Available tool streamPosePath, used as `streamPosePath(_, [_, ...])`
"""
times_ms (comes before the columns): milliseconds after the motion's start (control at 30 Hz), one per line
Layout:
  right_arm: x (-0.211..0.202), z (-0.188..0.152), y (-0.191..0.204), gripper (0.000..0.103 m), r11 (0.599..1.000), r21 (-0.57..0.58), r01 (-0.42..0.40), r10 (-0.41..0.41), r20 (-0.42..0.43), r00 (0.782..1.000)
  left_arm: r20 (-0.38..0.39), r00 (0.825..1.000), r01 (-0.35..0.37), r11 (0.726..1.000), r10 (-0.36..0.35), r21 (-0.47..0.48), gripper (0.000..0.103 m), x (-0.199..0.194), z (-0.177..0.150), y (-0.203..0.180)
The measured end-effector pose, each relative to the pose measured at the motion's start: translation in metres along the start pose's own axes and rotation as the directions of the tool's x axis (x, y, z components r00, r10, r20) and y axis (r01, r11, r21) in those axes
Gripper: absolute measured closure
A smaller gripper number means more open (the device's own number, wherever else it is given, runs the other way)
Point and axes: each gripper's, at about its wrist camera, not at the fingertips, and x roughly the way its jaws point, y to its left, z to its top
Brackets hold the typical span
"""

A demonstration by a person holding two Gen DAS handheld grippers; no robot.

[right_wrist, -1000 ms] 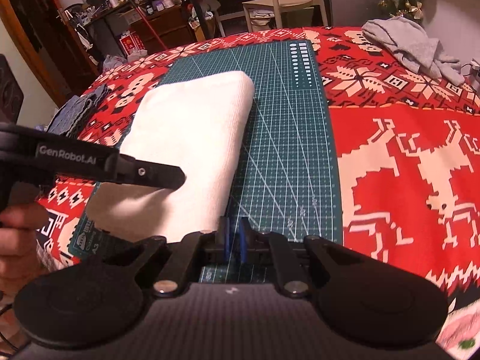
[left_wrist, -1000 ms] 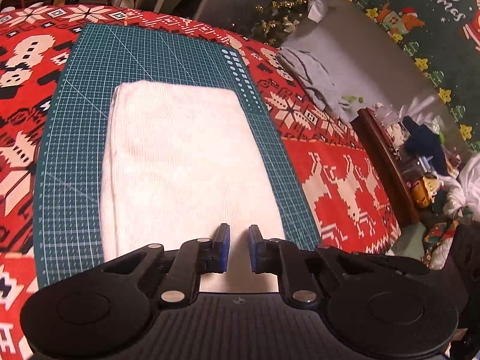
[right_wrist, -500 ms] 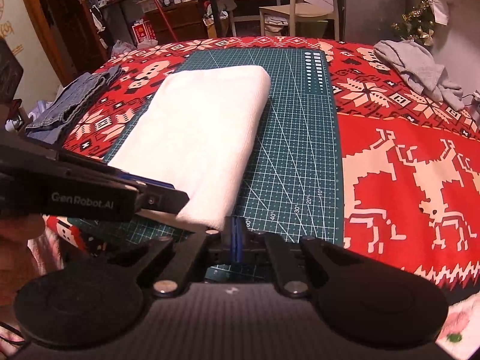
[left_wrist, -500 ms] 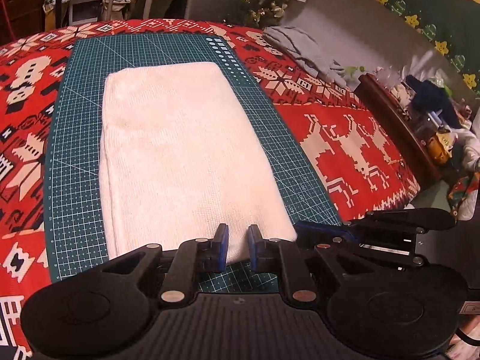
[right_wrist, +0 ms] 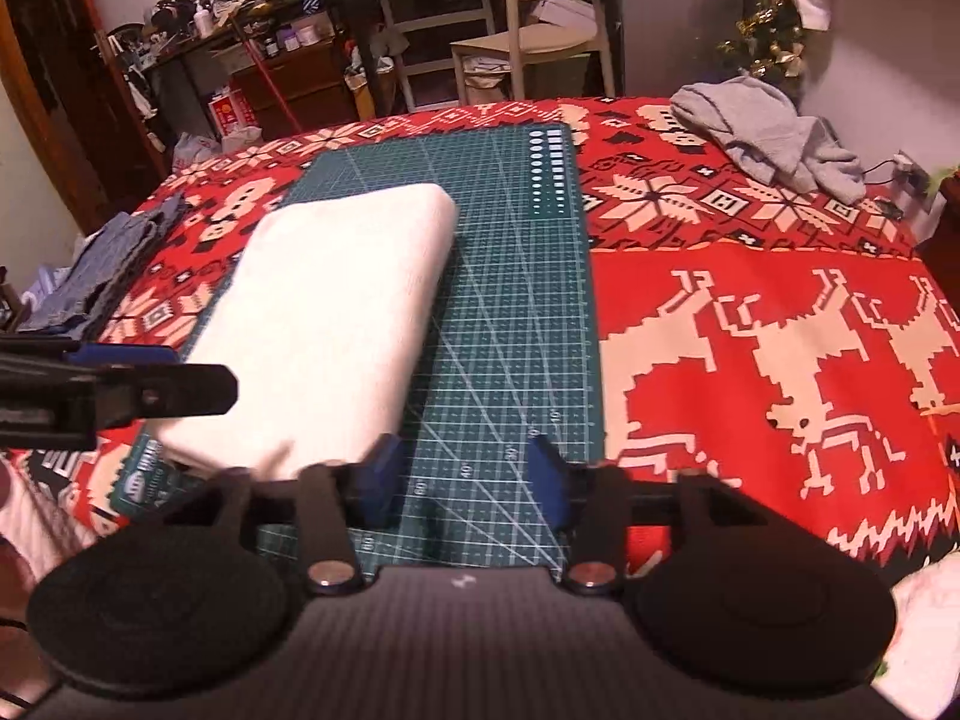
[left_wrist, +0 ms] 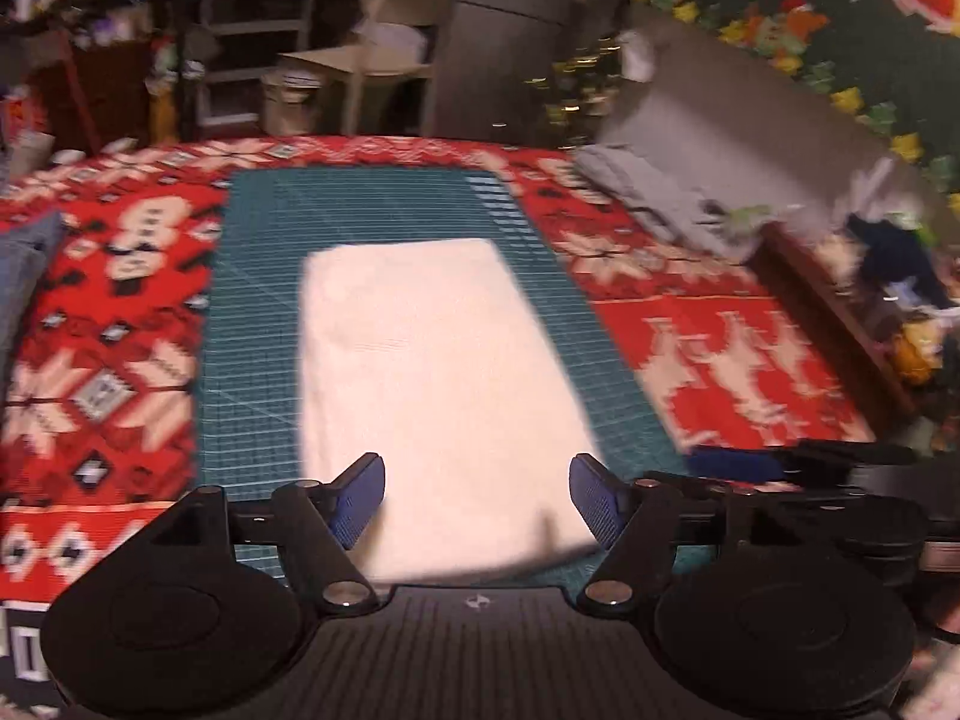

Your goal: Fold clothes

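A white garment (left_wrist: 432, 378) (right_wrist: 324, 324) lies folded into a long rectangle on the green cutting mat (left_wrist: 372, 204) (right_wrist: 516, 300). My left gripper (left_wrist: 477, 498) hangs open over the garment's near end, its blue pads apart and holding nothing. My right gripper (right_wrist: 459, 480) is open too, over bare mat just right of the garment's near corner. The left gripper also shows at the left edge of the right wrist view, beside the garment. The left wrist view is blurred by motion.
A red patterned cloth (right_wrist: 750, 312) covers the table under the mat. A crumpled grey garment (right_wrist: 768, 132) lies at the far right, folded denim (right_wrist: 102, 264) at the left edge. A chair (right_wrist: 540, 30) and cluttered desk stand beyond the table.
Both grippers have gone from shut to wide open. Both cameras have drawn back and tilted up, so more of the room shows. The folded garment stays where it was.
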Motion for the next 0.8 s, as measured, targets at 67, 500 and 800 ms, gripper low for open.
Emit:
streamPosePath(67, [-0.006, 0.003, 0.003, 0.021, 1.0, -0.019, 0.002, -0.001, 0.035, 0.999, -0.017, 0.999, -0.034, 0.999, 0.035, 0.038, 0.034, 0.005, 0.001, -0.004])
streamPosePath(500, [-0.013, 0.017, 0.002, 0.001, 0.997, -0.003, 0.075, -0.075, 0.08, 0.994, 0.064, 0.989, -0.138, 0.989, 0.134, 0.05, 0.017, 0.013, 0.002, -0.011])
streamPosePath(800, [-0.005, 0.019, 0.006, 0.001, 0.994, -0.027, 0.11, -0.109, 0.041, 0.993, 0.074, 0.997, -0.029, 0.999, 0.031, -0.025, 0.019, 0.016, 0.0, 0.006])
